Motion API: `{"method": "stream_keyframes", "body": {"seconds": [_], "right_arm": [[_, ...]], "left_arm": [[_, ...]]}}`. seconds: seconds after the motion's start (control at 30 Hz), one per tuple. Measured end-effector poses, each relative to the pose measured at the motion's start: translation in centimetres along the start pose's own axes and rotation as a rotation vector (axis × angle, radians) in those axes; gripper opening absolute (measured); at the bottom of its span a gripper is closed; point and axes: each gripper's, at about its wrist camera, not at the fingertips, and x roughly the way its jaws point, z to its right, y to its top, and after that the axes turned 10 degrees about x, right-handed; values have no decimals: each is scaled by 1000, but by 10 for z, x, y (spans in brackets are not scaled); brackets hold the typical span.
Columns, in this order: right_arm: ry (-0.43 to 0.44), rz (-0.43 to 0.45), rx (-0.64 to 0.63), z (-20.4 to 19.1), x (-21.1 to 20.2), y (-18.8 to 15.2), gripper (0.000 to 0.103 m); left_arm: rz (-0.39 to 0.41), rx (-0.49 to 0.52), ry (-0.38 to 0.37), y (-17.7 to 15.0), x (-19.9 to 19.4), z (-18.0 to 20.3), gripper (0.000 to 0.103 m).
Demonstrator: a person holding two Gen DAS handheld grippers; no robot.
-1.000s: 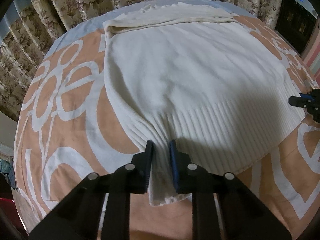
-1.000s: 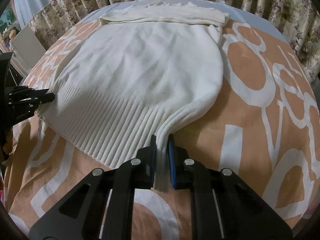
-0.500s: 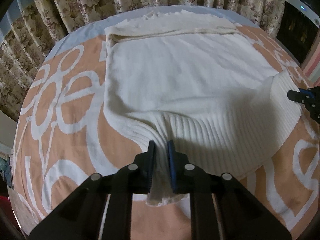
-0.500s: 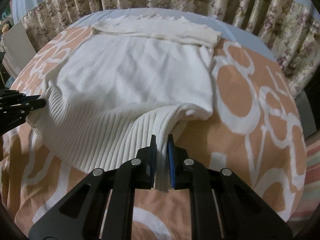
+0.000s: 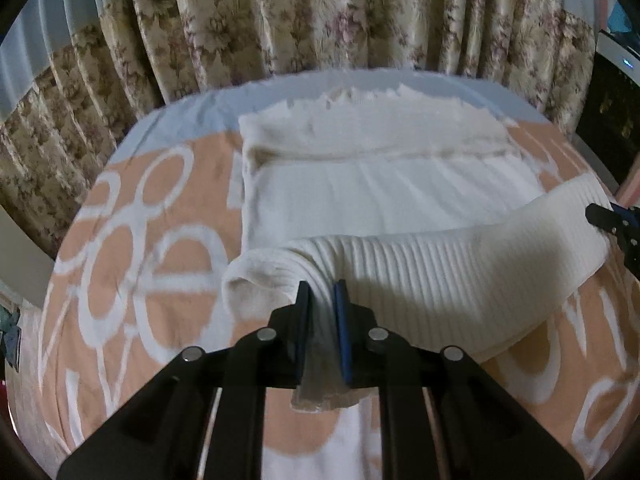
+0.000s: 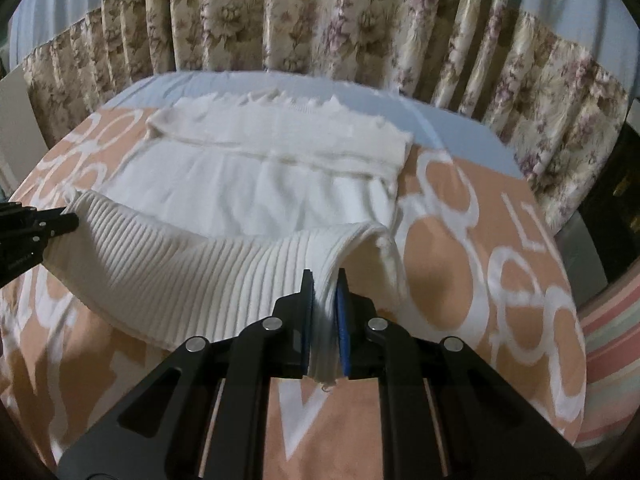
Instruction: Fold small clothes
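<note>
A white knit sweater (image 5: 384, 192) lies on the orange and white patterned bed cover (image 5: 132, 264). Its sleeves are folded across the far end. My left gripper (image 5: 322, 292) is shut on the left corner of the ribbed hem (image 5: 440, 280) and holds it lifted and folded toward the far end. My right gripper (image 6: 324, 280) is shut on the right corner of the ribbed hem (image 6: 200, 276), also lifted. The sweater (image 6: 260, 184) body still lies flat beyond. The right gripper shows at the right edge of the left wrist view (image 5: 612, 220), and the left gripper at the left edge of the right wrist view (image 6: 36, 228).
Floral curtains (image 5: 320, 20) hang close behind the bed's far edge. A dark cabinet (image 5: 612, 104) stands at the right. A pale blue sheet (image 6: 440, 108) shows at the far end. A striped pink fabric (image 6: 608, 340) lies off the bed's right side.
Both grippers have lifted the ribbed hem off the bed and carried it toward the far end. The hem now arches over the sweater's body, and more curtain is in view.
</note>
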Motion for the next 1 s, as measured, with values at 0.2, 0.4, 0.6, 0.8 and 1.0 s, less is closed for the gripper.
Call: {"method": "stream_keyframes", "body": {"seconds": [0.2,0.4,0.6,0.8,1.0], "right_arm": [[4,80,-7,-2,5,36,11],[22,131,-1,7,14,72,11],[82,112,38,22,40,110,11],[145,48,80,32,84,138,11],[168,3,112,39,139,157,11]], "left_arm": [[82,5,42,46,0,-14,13],[125,1,48,86,15,-33,13],[123,-49,9,106,44,-54,13],[83,-79,-22,126,87,-67,12],[33,-81,-14,139,140,-77,12]]}}
